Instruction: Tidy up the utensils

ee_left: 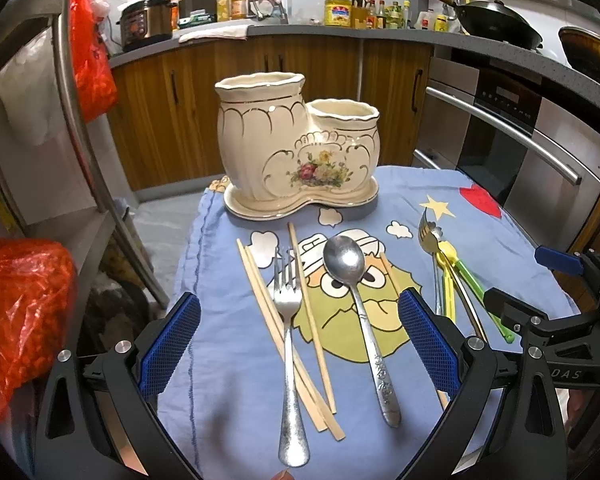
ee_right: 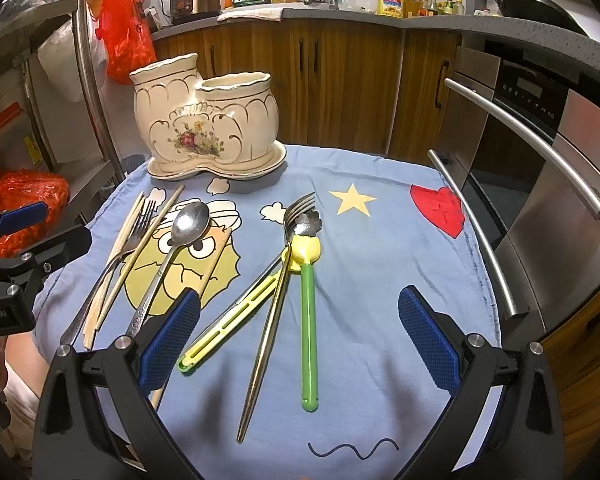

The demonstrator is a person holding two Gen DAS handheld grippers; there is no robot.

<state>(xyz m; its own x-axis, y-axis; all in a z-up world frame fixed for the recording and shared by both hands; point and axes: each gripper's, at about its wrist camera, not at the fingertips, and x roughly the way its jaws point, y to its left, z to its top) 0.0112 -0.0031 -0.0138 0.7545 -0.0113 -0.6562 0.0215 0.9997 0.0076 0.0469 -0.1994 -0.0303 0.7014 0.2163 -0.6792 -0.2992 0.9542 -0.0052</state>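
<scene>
- The left tool (ee_left: 300,348) is held wide apart, gripping nothing, above a silver fork (ee_left: 289,356), a silver spoon (ee_left: 356,308) and wooden chopsticks (ee_left: 274,320) laid flat on the blue cartoon cloth (ee_left: 500,248) over the table.
- The right tool (ee_right: 300,344) is likewise spread wide and empty, with a green-handled utensil (ee_right: 309,320), a yellow-handled utensil (ee_right: 236,320) and a gold fork (ee_right: 268,328) lying between its fingers.
- Ahead of both, a cream ceramic two-pot holder (ee_left: 300,148) stands upright at the cloth's far edge.
- One chopstick is partly hidden behind the right tool's left finger (ee_right: 168,340).
</scene>
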